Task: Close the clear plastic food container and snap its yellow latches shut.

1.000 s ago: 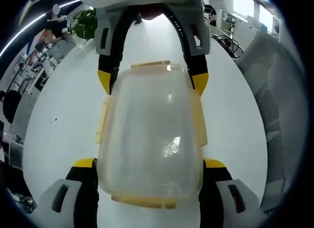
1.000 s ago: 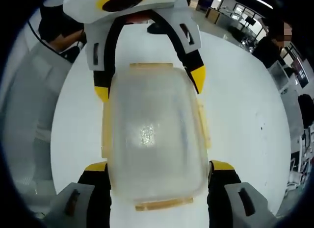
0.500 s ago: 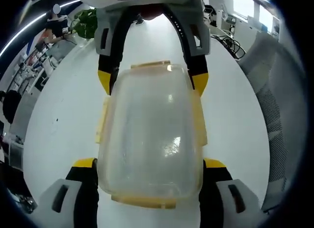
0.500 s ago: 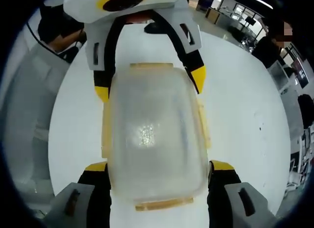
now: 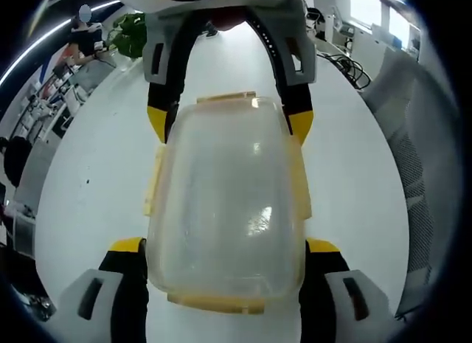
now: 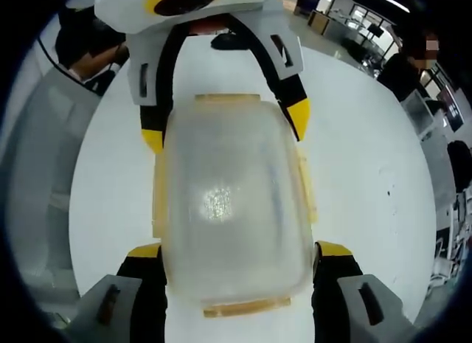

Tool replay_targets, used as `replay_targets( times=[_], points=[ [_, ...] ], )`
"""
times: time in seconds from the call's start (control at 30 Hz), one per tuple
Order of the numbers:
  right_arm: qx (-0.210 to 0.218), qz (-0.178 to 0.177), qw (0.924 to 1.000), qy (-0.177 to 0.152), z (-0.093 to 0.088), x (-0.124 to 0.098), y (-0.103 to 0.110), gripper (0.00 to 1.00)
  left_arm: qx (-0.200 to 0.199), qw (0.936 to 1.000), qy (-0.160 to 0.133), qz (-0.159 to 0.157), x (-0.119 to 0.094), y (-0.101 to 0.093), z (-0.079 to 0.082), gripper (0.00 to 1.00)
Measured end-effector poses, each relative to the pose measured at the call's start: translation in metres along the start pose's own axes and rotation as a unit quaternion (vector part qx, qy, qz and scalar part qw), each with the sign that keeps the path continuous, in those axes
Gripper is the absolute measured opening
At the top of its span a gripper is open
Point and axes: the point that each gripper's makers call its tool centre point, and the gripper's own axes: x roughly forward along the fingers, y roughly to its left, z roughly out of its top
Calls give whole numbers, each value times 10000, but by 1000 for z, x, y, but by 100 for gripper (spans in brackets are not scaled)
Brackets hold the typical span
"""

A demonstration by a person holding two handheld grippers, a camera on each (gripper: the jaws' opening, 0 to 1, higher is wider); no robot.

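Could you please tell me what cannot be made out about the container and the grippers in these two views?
- Left gripper view: whether the jaws touch the clear container; its walls cover the contact points.
- Right gripper view: whether the yellow latches are snapped; they are seen edge-on.
- Both views: the contents, blurred by the cloudy plastic and glare.
- Left gripper view: the container's underside on the white table, hidden by its own body.

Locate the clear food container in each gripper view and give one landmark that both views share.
Left gripper view: the clear container sits centre frame, between this view's own jaws below and the right gripper at its far end.
Right gripper view: the container sits centre frame, the left gripper at its far end.
Shared landmark: the white table under it.
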Motion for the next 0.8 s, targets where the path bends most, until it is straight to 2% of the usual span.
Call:
replay_targets(
  times=[0.33, 0.47, 0.63, 0.73, 0.8],
  points=[
    [10, -28, 10000, -44, 0, 0, 1, 82, -23, 10000, 9, 43, 1, 0, 0, 86],
    [-19, -135, 9999, -38, 1, 1, 2, 84, -197, 9998, -12, 57, 0, 1, 4, 87],
    [71, -227, 9996, -133, 2, -2, 1, 86, -189, 9997, -57, 144, -1, 0, 4, 87],
    [51, -405, 9989, -245, 6, -8, -5, 89, -279, 9990, -64, 340, -4, 3, 2, 95],
    [132, -391, 9988, -267, 5, -10, -5, 90, -315, 9987, -149, 372, -6, 2, 4, 99]
  ],
)
